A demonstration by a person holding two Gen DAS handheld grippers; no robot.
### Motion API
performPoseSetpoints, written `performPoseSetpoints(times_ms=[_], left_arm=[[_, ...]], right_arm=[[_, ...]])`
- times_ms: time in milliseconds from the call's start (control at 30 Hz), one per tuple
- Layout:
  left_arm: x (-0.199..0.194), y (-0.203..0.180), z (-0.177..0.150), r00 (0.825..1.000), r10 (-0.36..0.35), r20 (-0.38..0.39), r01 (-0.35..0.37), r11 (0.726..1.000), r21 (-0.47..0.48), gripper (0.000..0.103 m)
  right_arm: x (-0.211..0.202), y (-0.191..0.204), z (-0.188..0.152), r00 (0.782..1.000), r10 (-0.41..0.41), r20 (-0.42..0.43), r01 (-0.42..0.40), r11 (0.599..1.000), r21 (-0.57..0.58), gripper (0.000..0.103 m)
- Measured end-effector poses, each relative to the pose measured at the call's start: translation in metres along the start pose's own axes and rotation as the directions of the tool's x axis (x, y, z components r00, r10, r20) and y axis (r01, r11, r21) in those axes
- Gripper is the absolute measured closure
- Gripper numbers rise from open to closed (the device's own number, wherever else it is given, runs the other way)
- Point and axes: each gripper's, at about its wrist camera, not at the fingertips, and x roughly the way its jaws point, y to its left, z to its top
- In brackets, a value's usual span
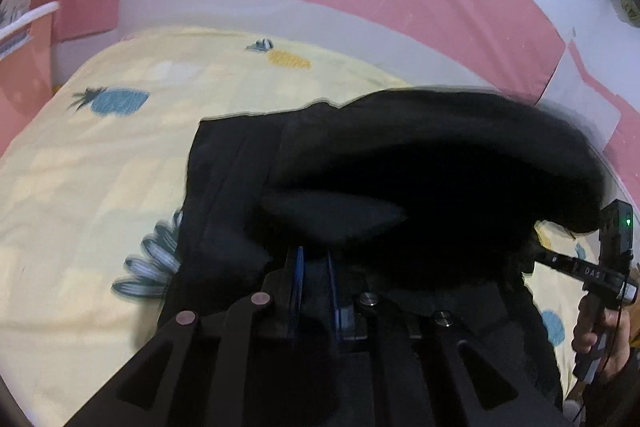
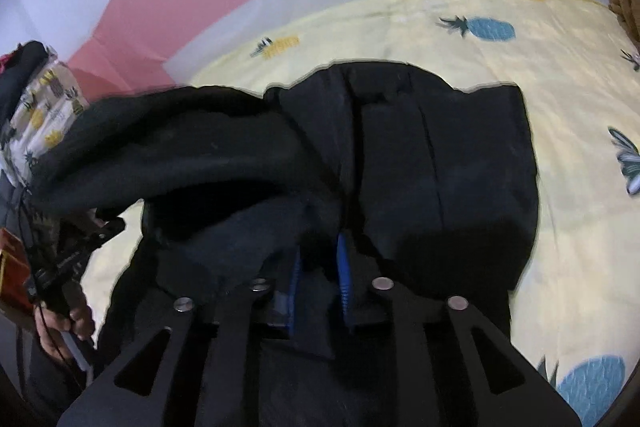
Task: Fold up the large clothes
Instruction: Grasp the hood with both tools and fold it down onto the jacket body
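The yellow bedsheet (image 2: 560, 75) carries the black garment (image 2: 440, 155), partly folded; a lifted flap toward nine o'clock is not yet laid flat. The left gripper (image 1: 314, 267) is clamped on fabric. The right gripper (image 2: 320, 263) has its jaws slightly apart around cloth.
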Motion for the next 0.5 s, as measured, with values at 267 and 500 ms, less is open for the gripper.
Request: performPoseSetpoints(times_ms=[267, 500], left_arm=[[-0.032, -0.009, 0.016, 0.997, -0.024, 0.071, 0.021, 0.999, 0.038, 0.092], [0.027, -0.048, 0.041, 0.996, -0.086, -0.013, 0.087, 0.992, 0.093, 0.09]], right_arm=[[-0.028, 0.023, 0.012, 0.997, -0.043, 0.07, 0.047, 0.997, -0.056, 0.08], [0.027, 0.063, 0.034, 1.0, -0.011, 0.014, 0.013, 0.991, -0.131, 0.073]])
